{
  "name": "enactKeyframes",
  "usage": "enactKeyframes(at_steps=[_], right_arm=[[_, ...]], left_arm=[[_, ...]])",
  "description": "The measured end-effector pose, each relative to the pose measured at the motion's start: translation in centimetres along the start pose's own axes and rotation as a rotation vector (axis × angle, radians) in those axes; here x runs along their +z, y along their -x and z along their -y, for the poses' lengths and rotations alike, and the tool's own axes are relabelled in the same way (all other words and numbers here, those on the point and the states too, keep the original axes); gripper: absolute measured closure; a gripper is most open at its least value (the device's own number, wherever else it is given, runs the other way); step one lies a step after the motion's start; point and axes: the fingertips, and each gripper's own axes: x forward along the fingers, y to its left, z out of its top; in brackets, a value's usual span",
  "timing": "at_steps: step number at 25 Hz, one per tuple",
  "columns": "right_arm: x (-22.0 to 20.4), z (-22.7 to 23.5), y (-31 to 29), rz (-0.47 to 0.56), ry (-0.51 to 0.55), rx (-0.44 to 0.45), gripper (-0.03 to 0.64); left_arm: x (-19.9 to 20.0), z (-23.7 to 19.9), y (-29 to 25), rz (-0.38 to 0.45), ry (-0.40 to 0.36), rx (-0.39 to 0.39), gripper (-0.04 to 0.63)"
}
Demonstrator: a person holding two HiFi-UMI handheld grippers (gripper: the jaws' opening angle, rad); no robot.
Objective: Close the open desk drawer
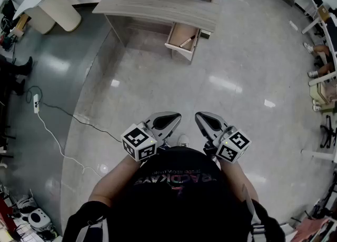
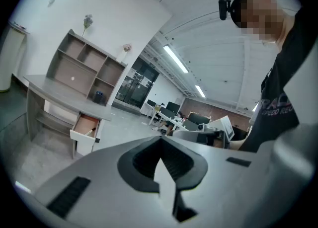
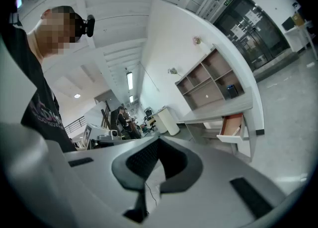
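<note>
standing spot: well back from the worktop (image 1: 158,8), with a big stretch of shiny floor between the person and it
drawer (image 1: 182,39): hanging open under the worktop's right end, front panel sticking out into the room, some pale stick-like thing lying inside, can't tell what it is
left tool (image 1: 167,121): held in close to the body, jaws shut together with nothing between them
right tool (image 1: 208,122): same deal, closed and empty, just beside the left tool
step in hand: looks to me like the walk-up, the drawer hasn't been touched yet so the task is basically at zero
how I'd do it: get square in front of the drawer instead of coming in at an angle. Closed tips are fine, no need to grab anything, just set one tool flat on the middle of the front panel and push straight in along the runners
watch out: an off-centre push could rack it sideways and jam it. Ease off near the end so it doesn't slam and bounce back out
cable (image 1: 58,113): trails across the floor off to the left, well apart from a straight line to the drawer, so probably no trip risk
</note>
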Motion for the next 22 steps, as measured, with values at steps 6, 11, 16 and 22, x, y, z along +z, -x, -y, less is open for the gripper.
enactKeyframes(at_steps=[6,11,16,22], right_arm=[[0.0,0.0,0.0,-0.001,0.003,-0.002,0.601],[-0.1,-0.1,-0.1,-0.001,0.008,-0.003,0.601],[0.4,-0.9,-0.1,0.026,0.002,0.026,0.601],[0.4,-0.8,-0.5,-0.002,0.052,-0.014,0.601]], left_arm=[[0.1,0.1,0.2,0.004,-0.001,0.002,0.584],[0.2,0.1,0.5,0.008,-0.003,0.004,0.584],[0.5,0.1,1.0,0.019,-0.02,0.013,0.584],[1.2,-0.7,1.9,0.018,-0.101,0.058,0.584]])
